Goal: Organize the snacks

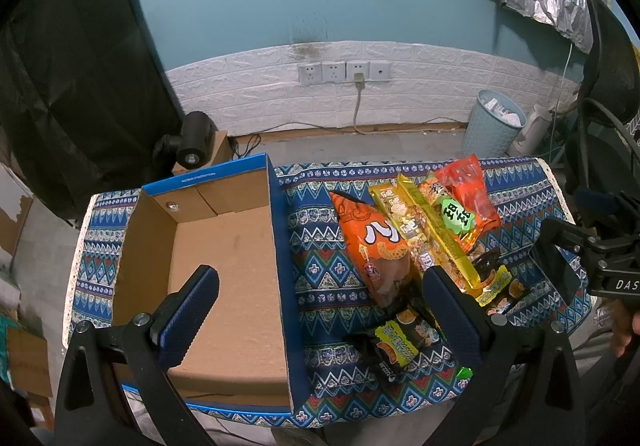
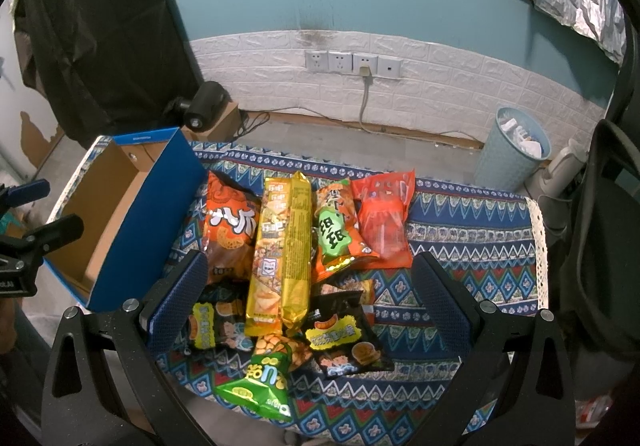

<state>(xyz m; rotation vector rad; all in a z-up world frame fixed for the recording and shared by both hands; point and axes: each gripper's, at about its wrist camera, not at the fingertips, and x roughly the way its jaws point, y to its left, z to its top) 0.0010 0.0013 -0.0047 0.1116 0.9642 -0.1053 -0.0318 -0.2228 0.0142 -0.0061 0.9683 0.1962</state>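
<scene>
So here's where I'm at: both claws are spread wide with nothing in them. The left claw (image 1: 320, 306) hangs over the right wall of the cardboard box (image 1: 224, 246), which sits at the left end of the counter (image 2: 460, 266) and looks bare inside. The right claw (image 2: 308, 294) hovers above the snack pile, which is heaped around the middle of the counter and runs down to the near edge.

What worries me is mostly the stacking. The long yellow pack (image 2: 284, 246) lies on top of the orange puffed bag (image 2: 228, 230) and one of the black packets (image 2: 212, 322), so if I pull a lower bag first, the yellow one probably slides and drags its neighbours. The green bag (image 2: 260, 386) is the real risk, I think: it hangs off the near edge of the counter already, and any nudge from a finger coming down could tip it onto the floor.

These are puffy, slick foil bags too, so my guess is a pinch on the inflated middle squirts out or crushes the chips. The red packet (image 2: 384, 222) near the far side partly overlaps the orange-and-green bag (image 2: 336, 234), same dragging problem there. Also the left claw is close to the box wall, so a careless swing might shove the box along the cloth.
</scene>
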